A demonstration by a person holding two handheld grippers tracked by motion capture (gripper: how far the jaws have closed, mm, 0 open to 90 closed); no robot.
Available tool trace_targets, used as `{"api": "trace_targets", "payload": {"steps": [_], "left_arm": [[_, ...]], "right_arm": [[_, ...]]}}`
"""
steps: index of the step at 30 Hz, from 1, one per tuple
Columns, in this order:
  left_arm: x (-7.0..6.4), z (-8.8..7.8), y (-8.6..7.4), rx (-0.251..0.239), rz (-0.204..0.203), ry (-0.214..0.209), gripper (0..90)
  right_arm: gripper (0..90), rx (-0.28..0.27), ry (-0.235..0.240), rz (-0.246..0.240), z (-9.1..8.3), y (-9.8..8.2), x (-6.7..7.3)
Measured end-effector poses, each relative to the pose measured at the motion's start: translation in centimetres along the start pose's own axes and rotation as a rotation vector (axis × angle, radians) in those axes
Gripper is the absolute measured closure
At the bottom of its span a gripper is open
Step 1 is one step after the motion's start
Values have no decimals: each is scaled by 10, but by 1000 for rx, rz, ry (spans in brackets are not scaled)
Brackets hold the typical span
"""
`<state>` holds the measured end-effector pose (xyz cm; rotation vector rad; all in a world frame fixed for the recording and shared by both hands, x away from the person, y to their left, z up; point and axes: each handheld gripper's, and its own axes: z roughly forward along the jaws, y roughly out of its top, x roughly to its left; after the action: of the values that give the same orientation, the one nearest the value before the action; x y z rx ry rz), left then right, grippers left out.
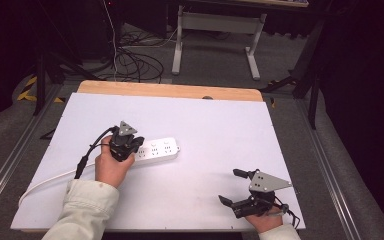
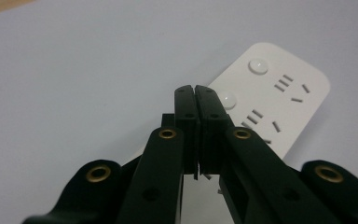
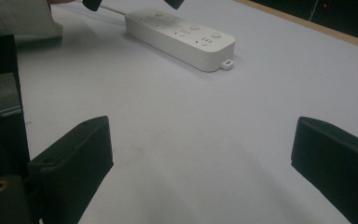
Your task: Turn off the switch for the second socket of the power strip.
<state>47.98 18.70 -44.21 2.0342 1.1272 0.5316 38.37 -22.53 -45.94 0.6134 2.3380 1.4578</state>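
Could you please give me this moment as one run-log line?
left gripper: shut, empty, over power strip | right gripper: open, empty, apart | power strip: flat on table

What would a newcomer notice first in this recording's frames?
The white power strip lying left of centre on the white table draws the eye, with the left gripper, jaws shut, poised over its near end. The right gripper rests apart at the table's near right corner, jaws wide open.

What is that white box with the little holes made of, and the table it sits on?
The white power strip looks like hard, smooth plastic: rounded moulded edges, a soft sheen, and neatly cut slots. The white tabletop seems a matte sheet or laminate laid over wood, judging by the tan wooden edge along its far side.
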Motion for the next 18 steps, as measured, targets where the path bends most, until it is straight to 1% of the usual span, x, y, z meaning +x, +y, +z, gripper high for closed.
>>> {"api": "trace_targets", "payload": {"steps": [1,3,4,11,16,18], "left_arm": [[-1,-3,1,-3,1,-7,884],[-2,-6,2,-5,13,-3,884],[-2,-7,3,-7,15,-8,884],[-4,-12,7,-7,36,-15,884],[-3,-17,8,-18,19,-34,877],[-2,-20,8,-31,6,-55,852]], "right_arm": [[57,0,0,0,0,0,0],[57,0,-1,-1,0,0,0],[57,0,-2,-1,0,0,0],[57,4,0,0,0,0,0],[57,3,0,3,1,0,-1],[57,3,1,3,1,0,-1]]}}
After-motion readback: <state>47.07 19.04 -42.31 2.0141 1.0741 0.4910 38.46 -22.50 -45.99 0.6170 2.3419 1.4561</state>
